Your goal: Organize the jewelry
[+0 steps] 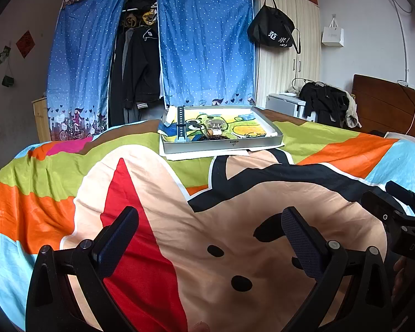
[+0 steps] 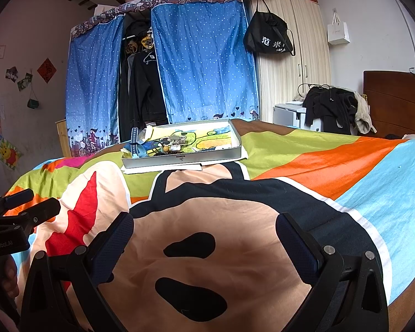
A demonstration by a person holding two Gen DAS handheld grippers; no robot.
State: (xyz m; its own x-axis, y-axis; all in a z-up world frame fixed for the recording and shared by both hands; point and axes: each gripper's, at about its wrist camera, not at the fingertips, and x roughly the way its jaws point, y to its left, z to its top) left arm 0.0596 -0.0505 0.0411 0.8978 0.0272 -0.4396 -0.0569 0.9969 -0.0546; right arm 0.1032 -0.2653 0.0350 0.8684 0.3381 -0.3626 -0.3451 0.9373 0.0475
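- The left gripper (image 1: 209, 238), black with dark blue textured pads, hangs released over the near part of the bed, its two fingers spread wide with nothing between them.
- The right gripper (image 2: 204, 236), of the same make, is likewise spread wide and empty, just to the right of the left one (each shows at the edge of the other's view).
- Beneath both lies a bright cartoon-print bedsheet (image 1: 332, 149) in orange, green, sky blue, red and peach, with black patches.
- Far across the bed sits a shallow silver-grey rectangular tray (image 1: 221, 142), lined with a green and yellow cartoon picture, resting on white paper.
- Inside the tray, towards its near left corner, is the jewelry: a blue perforated watch strap (image 1: 180, 127), a string of dark beads (image 1: 213, 137) and a small metal clip-like piece (image 1: 216, 125); finer detail is too small to tell.
- Behind the bed hangs a blue dotted fabric wardrobe curtain (image 1: 204, 47), parted over dark clothes.
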